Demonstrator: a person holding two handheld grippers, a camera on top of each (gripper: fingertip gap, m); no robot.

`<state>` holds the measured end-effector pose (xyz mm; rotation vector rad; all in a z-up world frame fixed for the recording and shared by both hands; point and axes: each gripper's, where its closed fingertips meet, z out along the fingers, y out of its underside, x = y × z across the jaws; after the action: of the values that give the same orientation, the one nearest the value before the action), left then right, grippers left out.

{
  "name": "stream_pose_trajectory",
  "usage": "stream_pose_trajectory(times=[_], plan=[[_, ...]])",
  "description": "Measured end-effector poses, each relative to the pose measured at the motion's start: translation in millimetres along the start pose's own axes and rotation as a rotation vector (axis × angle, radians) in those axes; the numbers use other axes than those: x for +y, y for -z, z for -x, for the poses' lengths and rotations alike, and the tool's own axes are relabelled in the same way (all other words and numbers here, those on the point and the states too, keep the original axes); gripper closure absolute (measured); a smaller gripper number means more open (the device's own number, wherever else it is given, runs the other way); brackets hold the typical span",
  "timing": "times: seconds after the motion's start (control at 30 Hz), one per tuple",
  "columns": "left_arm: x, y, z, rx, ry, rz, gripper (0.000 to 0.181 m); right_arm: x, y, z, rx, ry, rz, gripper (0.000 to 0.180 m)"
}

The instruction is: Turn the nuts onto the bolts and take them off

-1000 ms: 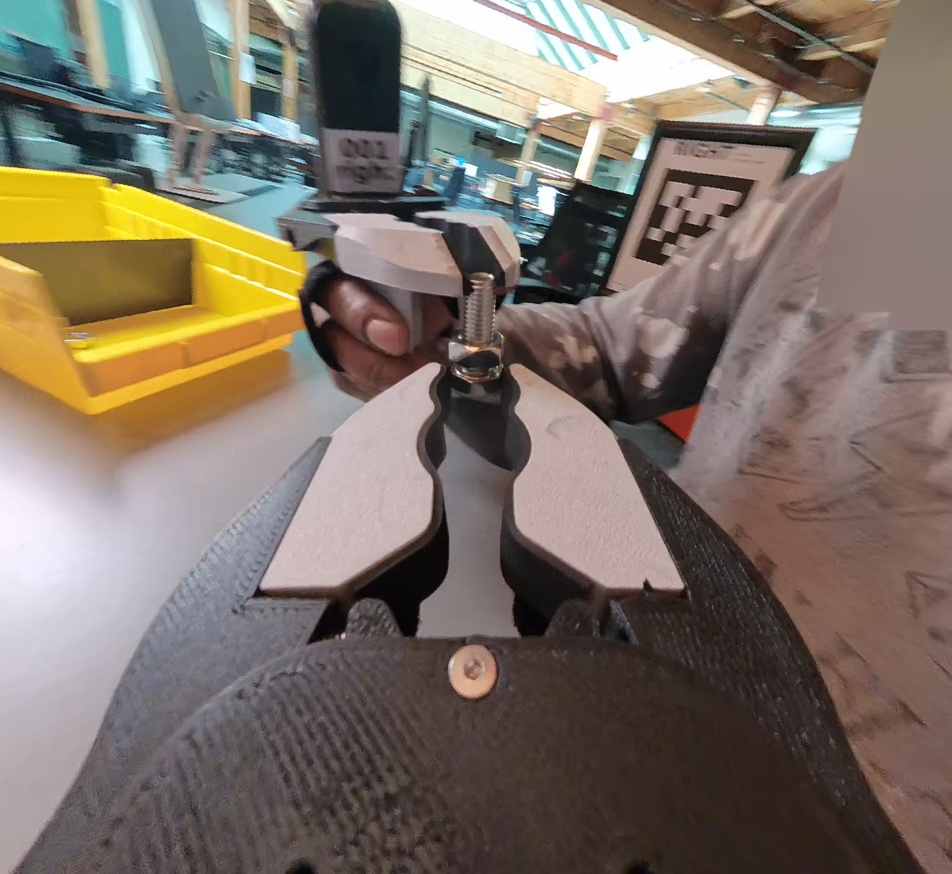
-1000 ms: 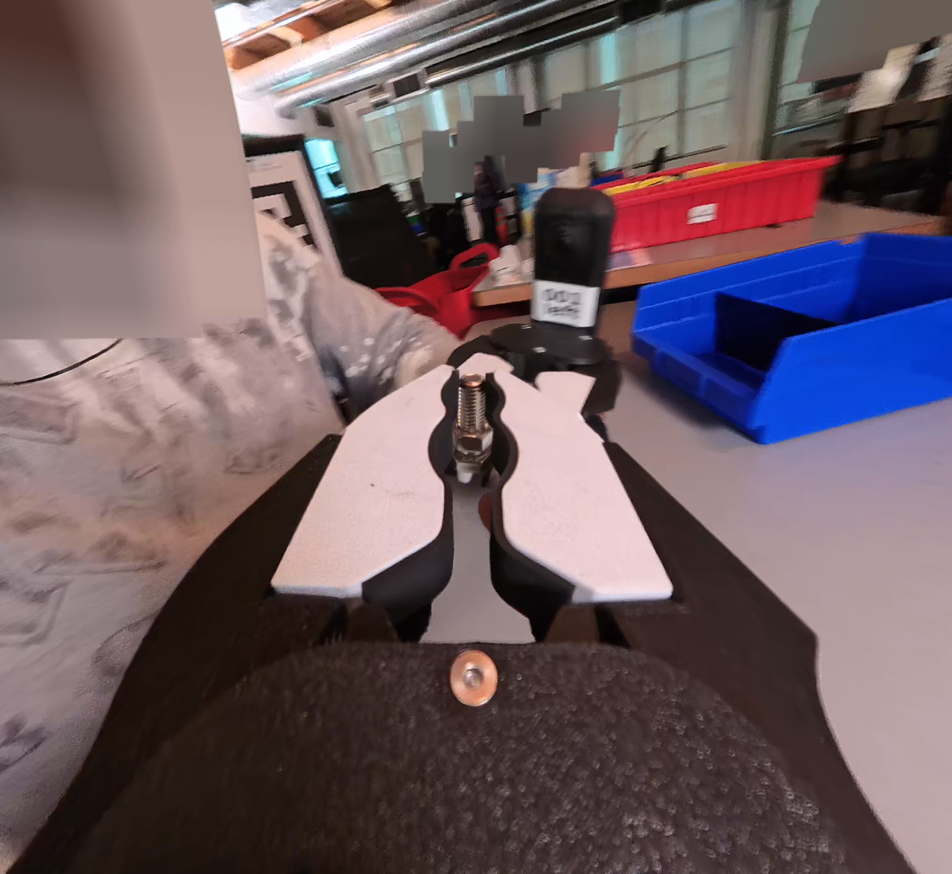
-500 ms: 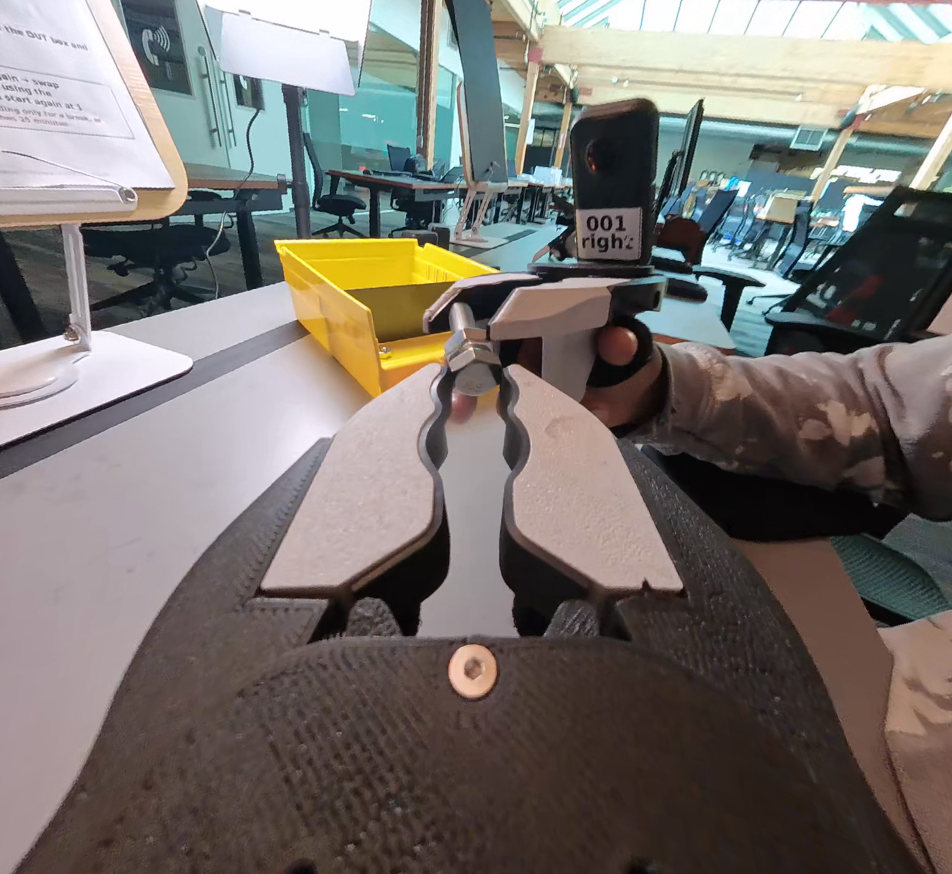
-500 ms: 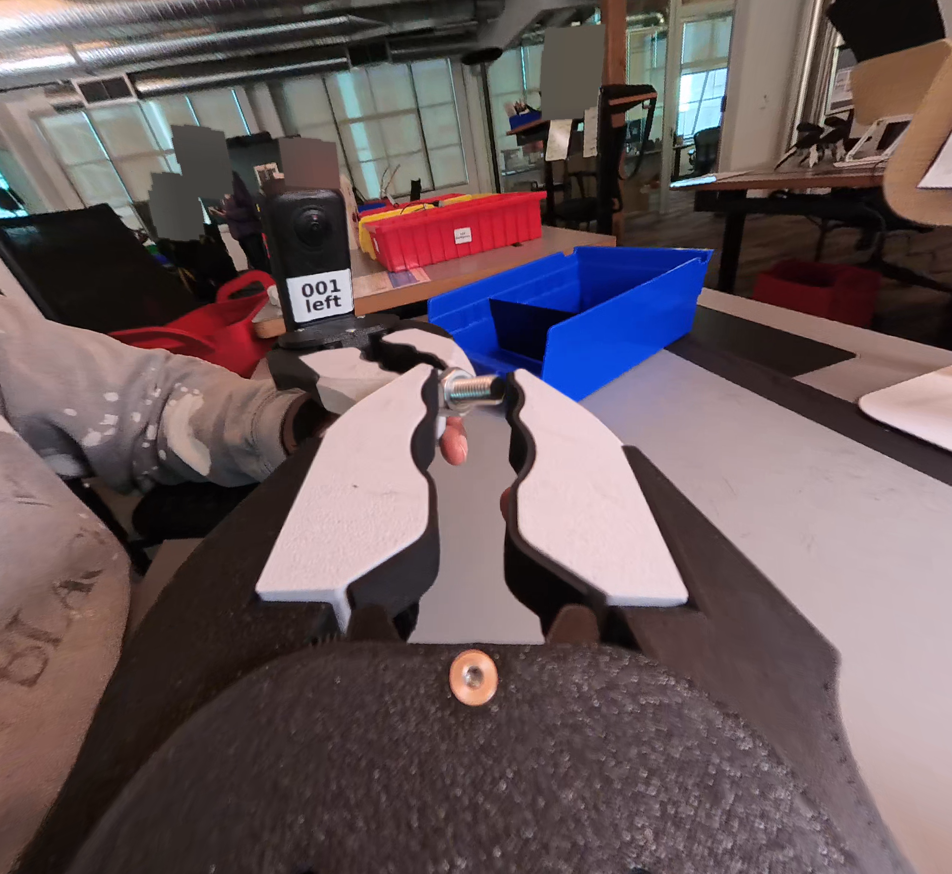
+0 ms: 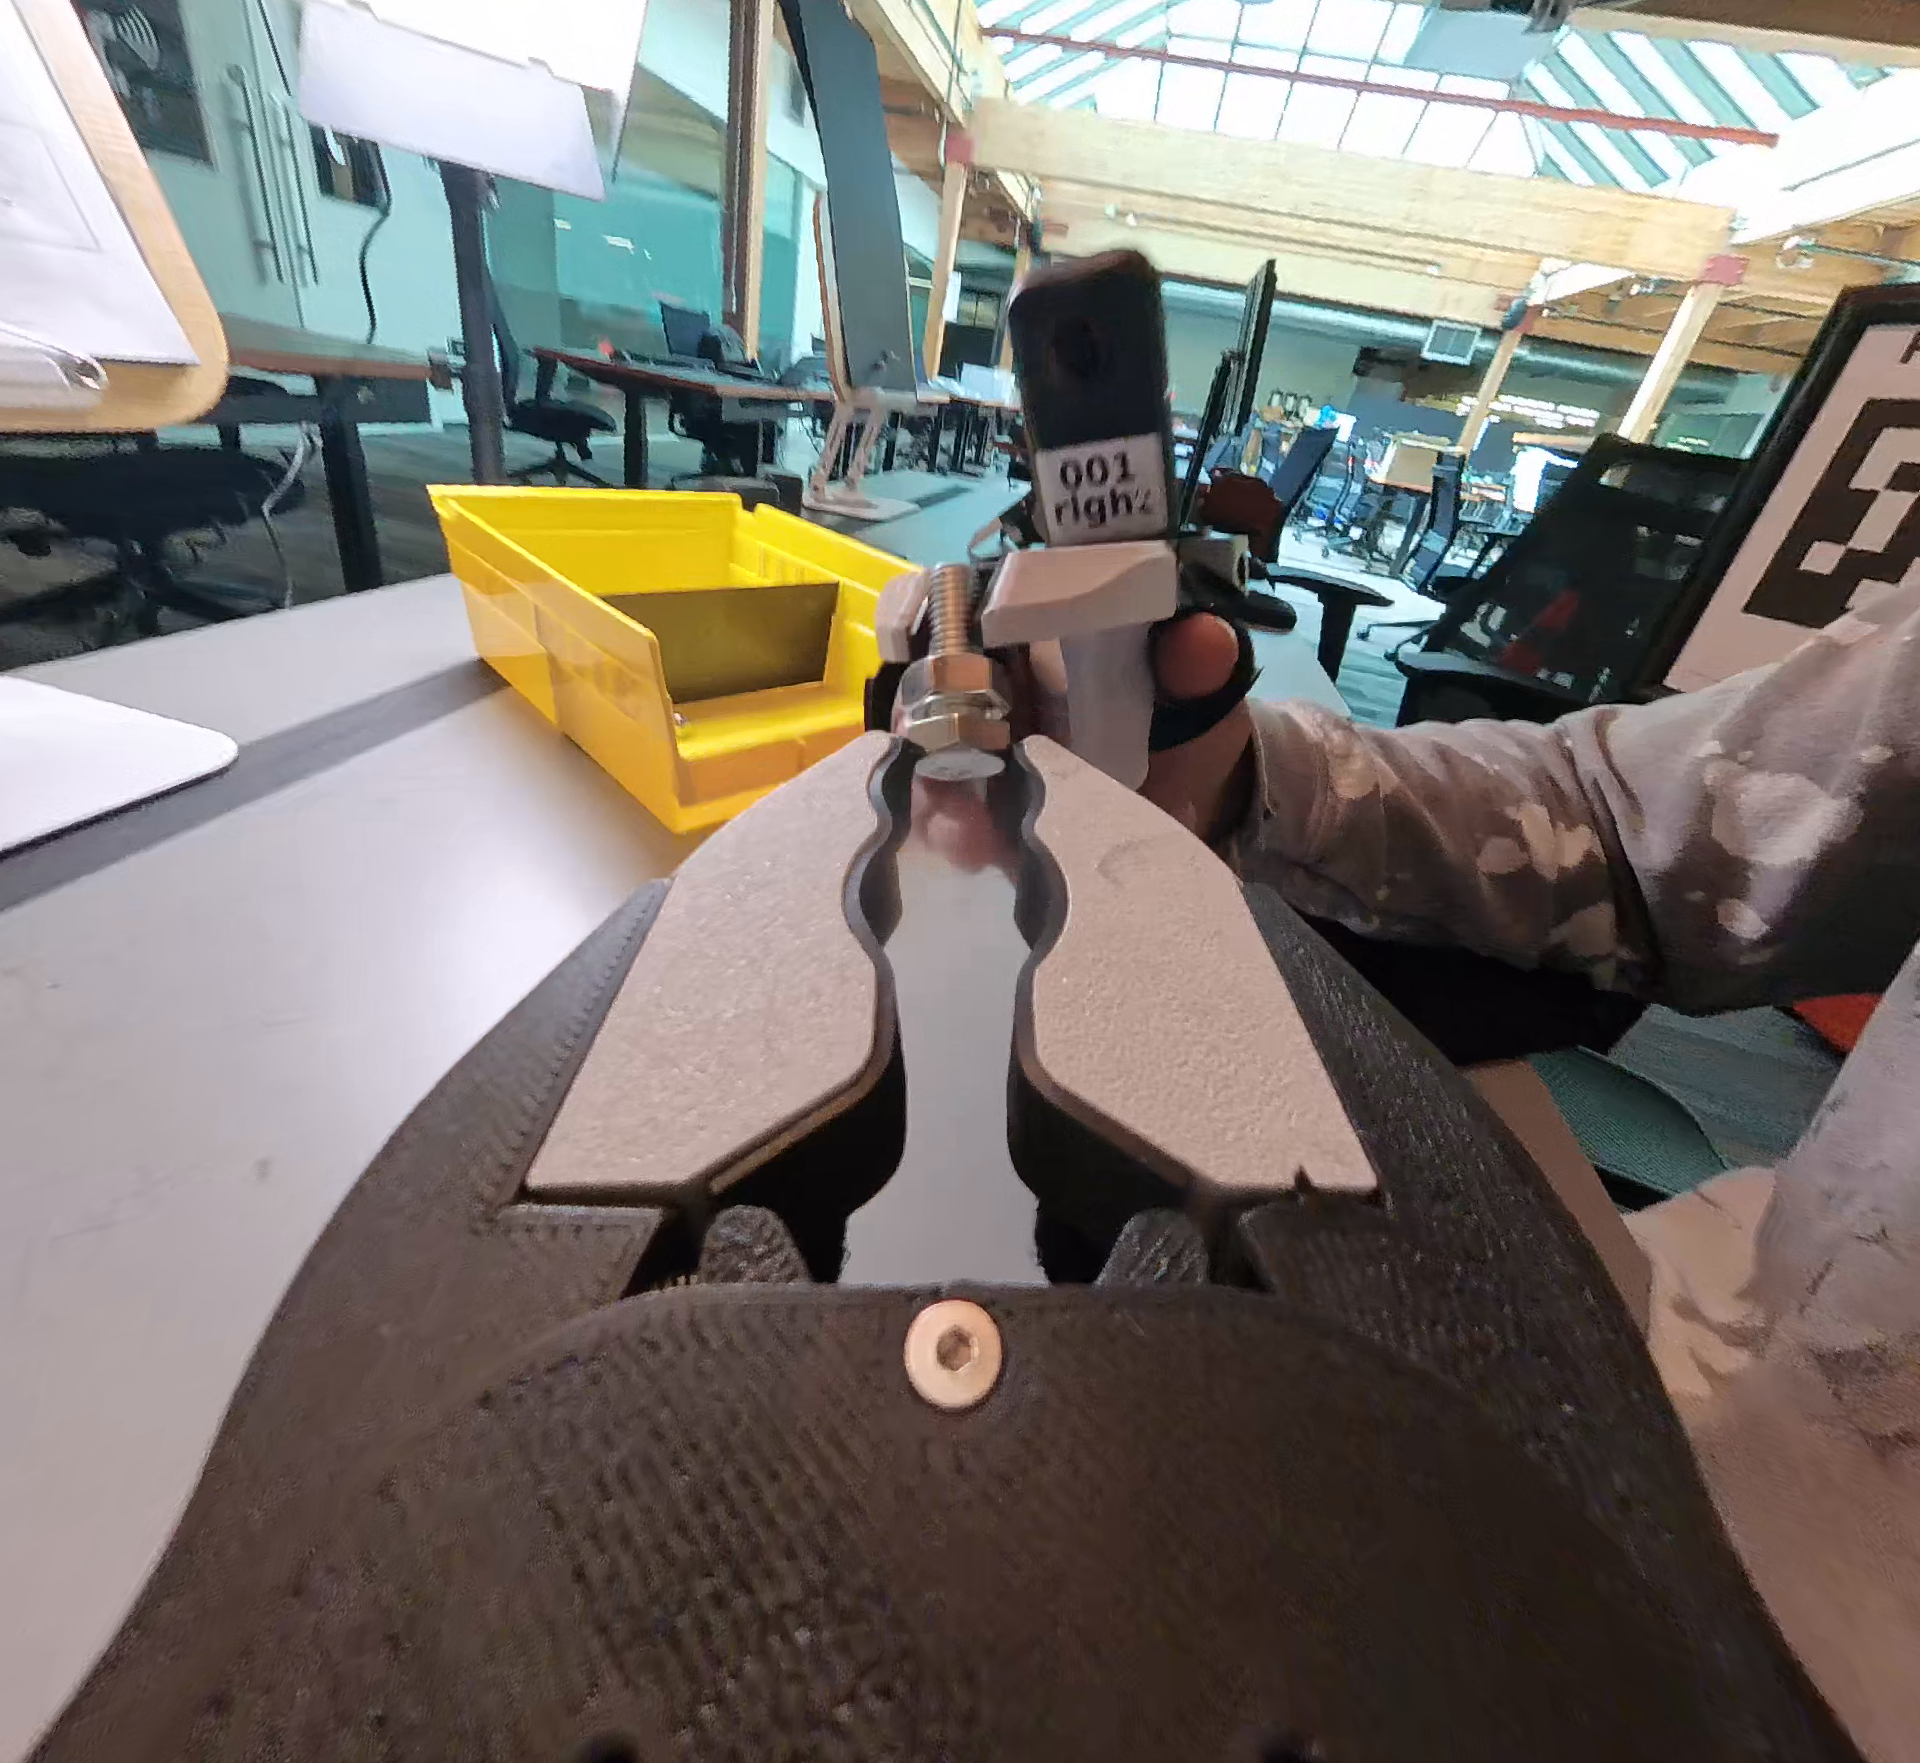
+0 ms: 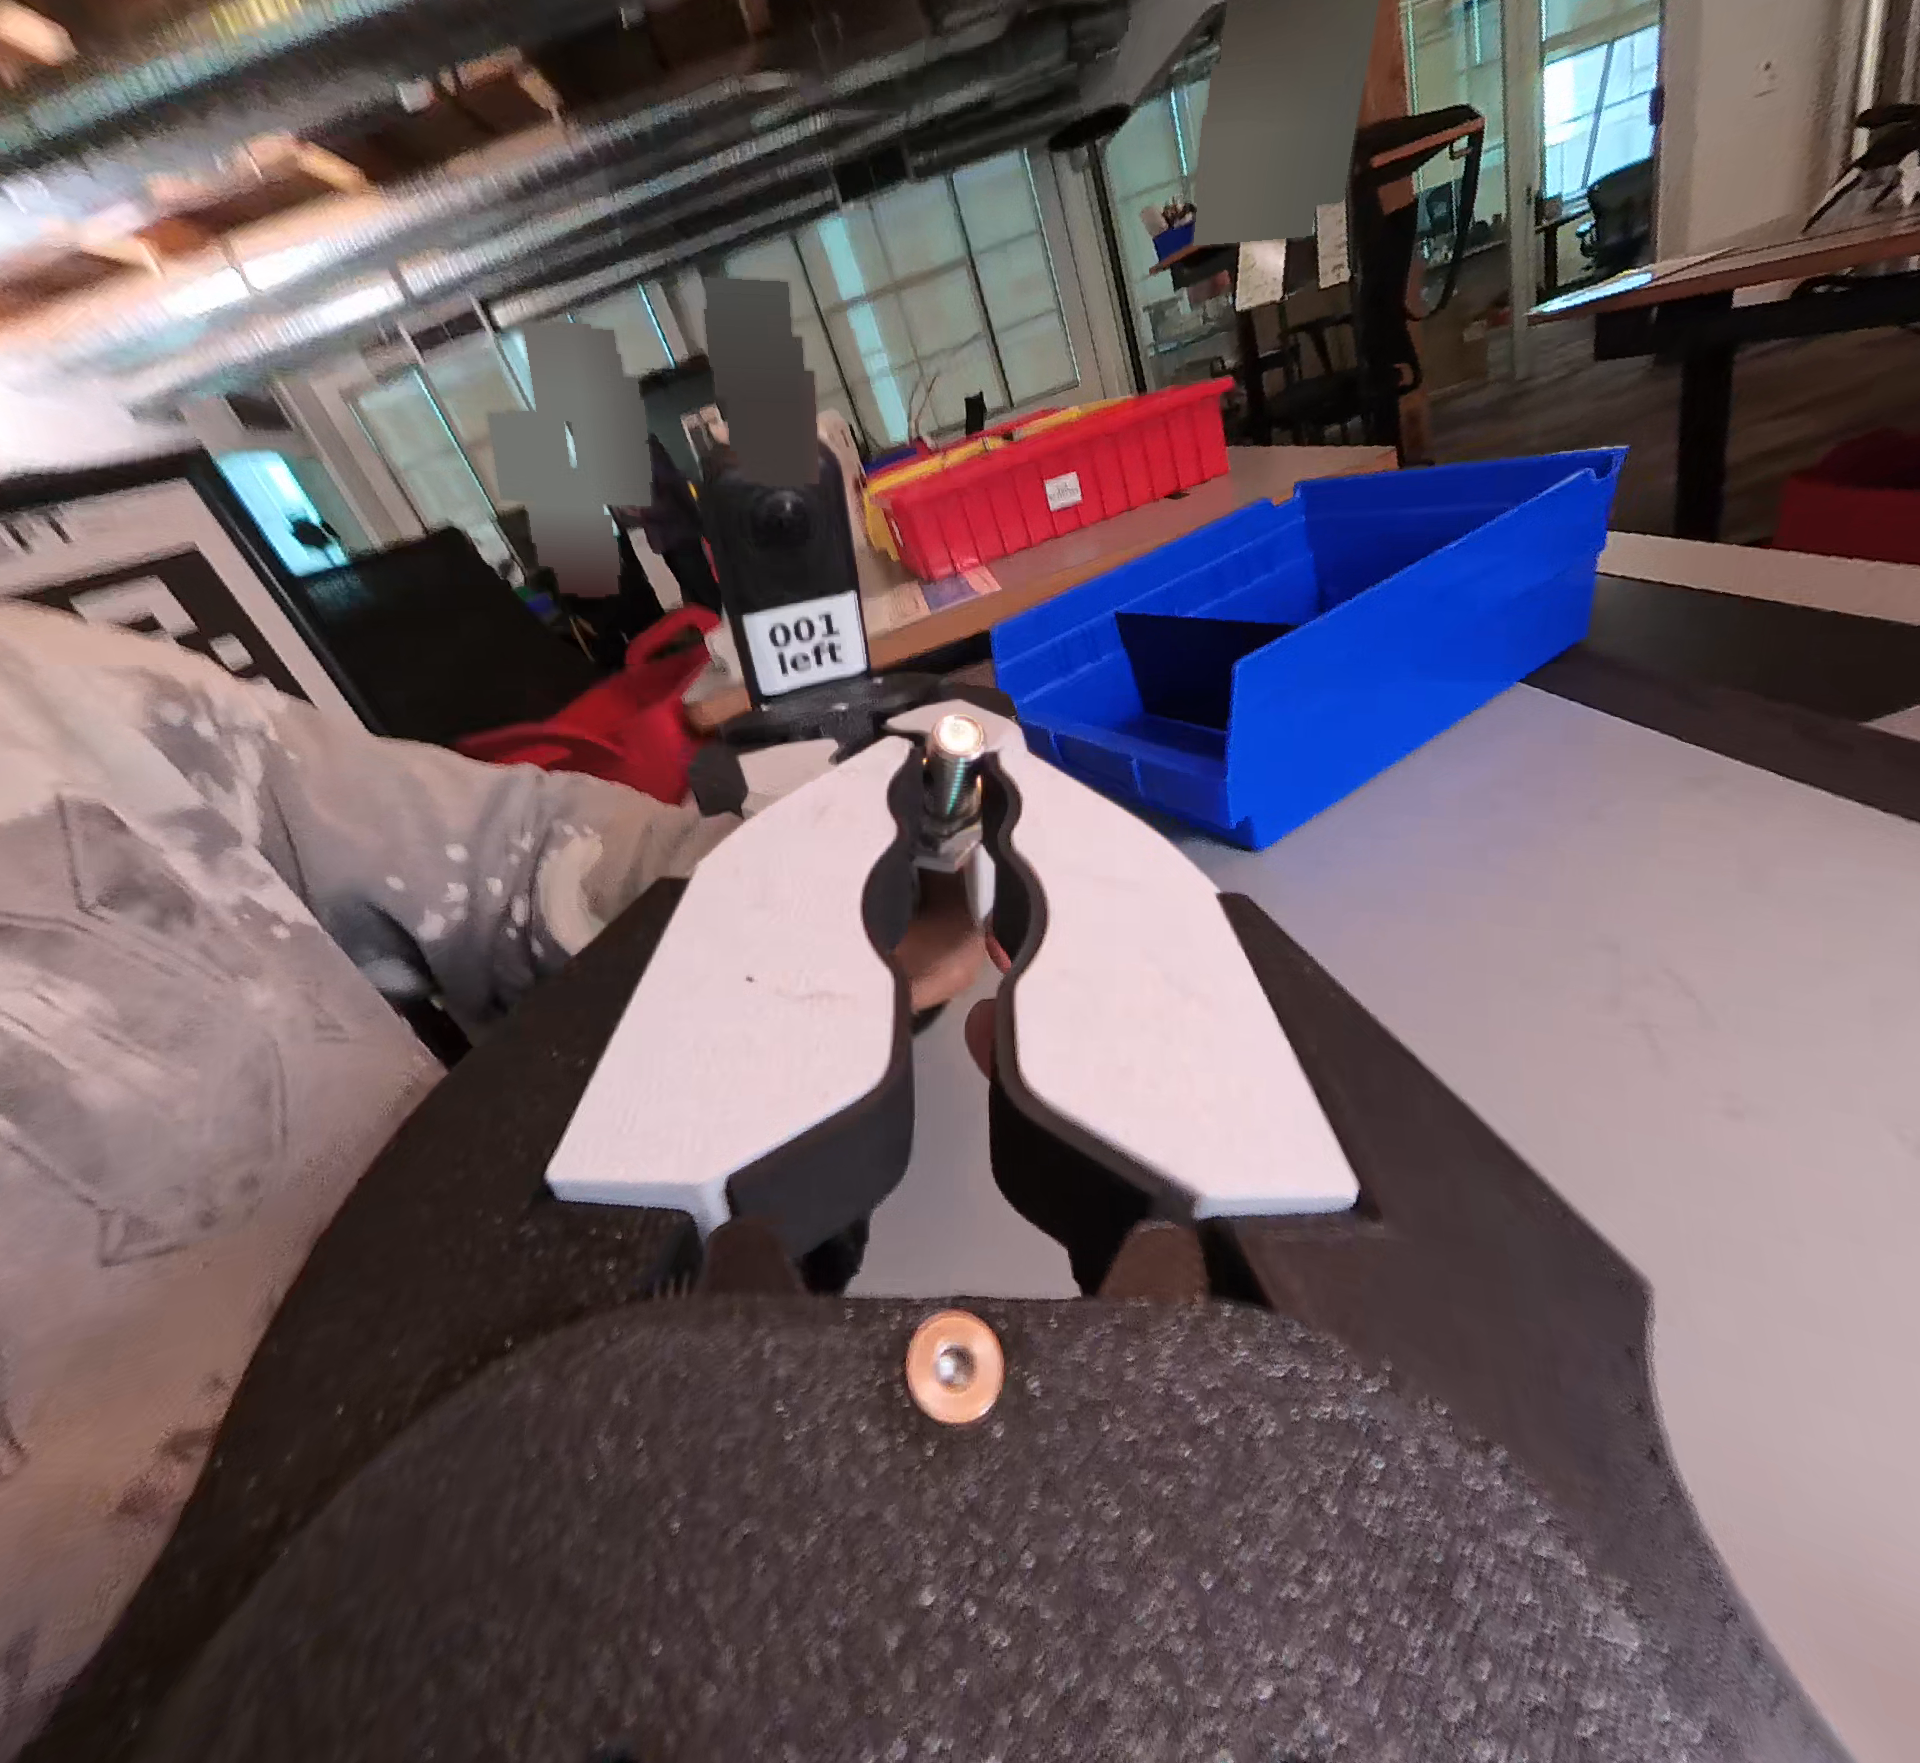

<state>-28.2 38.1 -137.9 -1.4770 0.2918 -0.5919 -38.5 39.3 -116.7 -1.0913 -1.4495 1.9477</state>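
Note:
A steel bolt (image 5: 943, 617) with a hex nut (image 5: 951, 687) screwed down near its head is held in the air between both grippers. My left gripper (image 5: 951, 763) is shut on the bolt's head end, just below the nut. My right gripper (image 5: 940, 607), facing it, is shut on the threaded shaft. In the right wrist view my right gripper (image 6: 951, 778) clamps the threads of the bolt (image 6: 953, 783), whose free end points up toward me. The nut (image 6: 943, 843) sits just under its tips. The left gripper's fingers are mostly hidden behind them.
A yellow bin (image 5: 582, 570) stands on the grey table (image 5: 260, 934) at the left, a blue bin (image 6: 1351, 674) at the right. A white stand base (image 5: 83, 757) is at far left. The person's sleeves (image 5: 1558, 830) fill the near side. Red bins (image 6: 1060, 487) sit on a far table. My two grippers' fingertips are within a few centimetres of each other.
Both grippers swung together with the bolt: it lay sideways half a second ago and now stands nearly upright again. Both grips stayed shut.

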Motion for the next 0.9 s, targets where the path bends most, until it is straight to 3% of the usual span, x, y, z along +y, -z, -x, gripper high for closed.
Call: stream_pose_trajectory(times=[0.13, 0.4, 0.6, 0.77, 0.9], plan=[[14, -5, -4, 0.039, 0.036, 0.061, 0.162, 9, 2, 4, 0.038, 0.201, 0.151, 0.17], [30, -10, -12, 0.104, 0.07, 0.134, 0.162, 23, 8, 8, 0.0, 0.269, 0.259, 0.17], [20, -8, -8, 0.051, 0.003, 0.049, 0.163, 14, 5, 9, 0.024, 0.261, 0.193, 0.17], [6, -2, -2, 0.003, -0.015, -0.039, 0.163, 10, -1, 8, 0.047, 0.198, 0.127, 0.146], [-2, 1, -4, 0.01, -0.015, -0.081, 0.163, 9, -1, 6, 0.052, 0.213, 0.115, 0.164]])
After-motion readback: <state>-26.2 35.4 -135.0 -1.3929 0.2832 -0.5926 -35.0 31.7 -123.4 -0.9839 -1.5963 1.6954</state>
